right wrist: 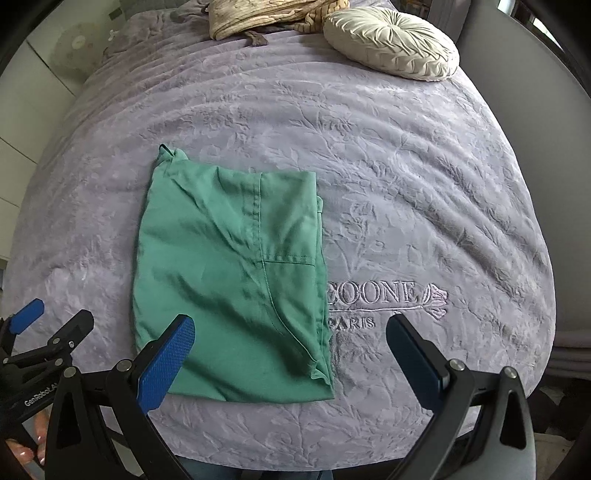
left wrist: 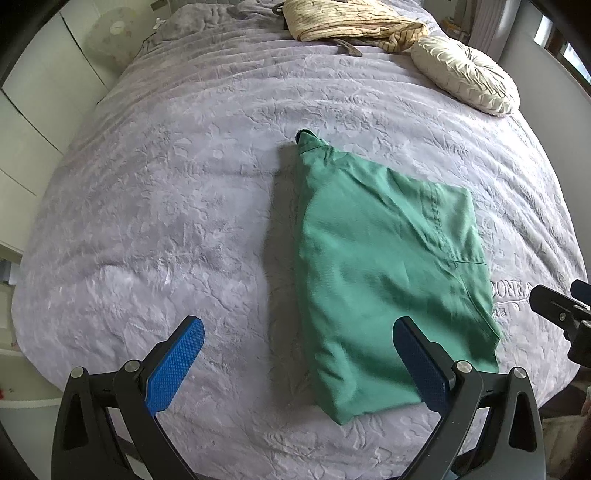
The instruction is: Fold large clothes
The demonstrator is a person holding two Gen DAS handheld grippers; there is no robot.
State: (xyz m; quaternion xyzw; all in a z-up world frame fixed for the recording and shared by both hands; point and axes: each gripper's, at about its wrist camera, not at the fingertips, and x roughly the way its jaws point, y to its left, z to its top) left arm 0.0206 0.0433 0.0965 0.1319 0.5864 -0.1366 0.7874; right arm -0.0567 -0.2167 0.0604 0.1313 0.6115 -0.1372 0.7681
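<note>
A green garment (left wrist: 384,266) lies folded into a rough rectangle on the lilac bedspread (left wrist: 166,206); it also shows in the right wrist view (right wrist: 229,280). A narrow green corner sticks out at its far end (left wrist: 306,138). My left gripper (left wrist: 299,354) is open and empty, held above the garment's near left edge. My right gripper (right wrist: 291,350) is open and empty, above the garment's near right corner. Each gripper shows at the edge of the other's view: the right one (left wrist: 565,310) and the left one (right wrist: 37,332).
A round cream cushion (left wrist: 465,74) (right wrist: 391,42) and a bunched beige striped cloth (left wrist: 351,20) (right wrist: 266,14) lie at the far end of the bed. White cupboards (left wrist: 26,122) stand at the left. The bedspread carries embroidered lettering (right wrist: 384,295) right of the garment.
</note>
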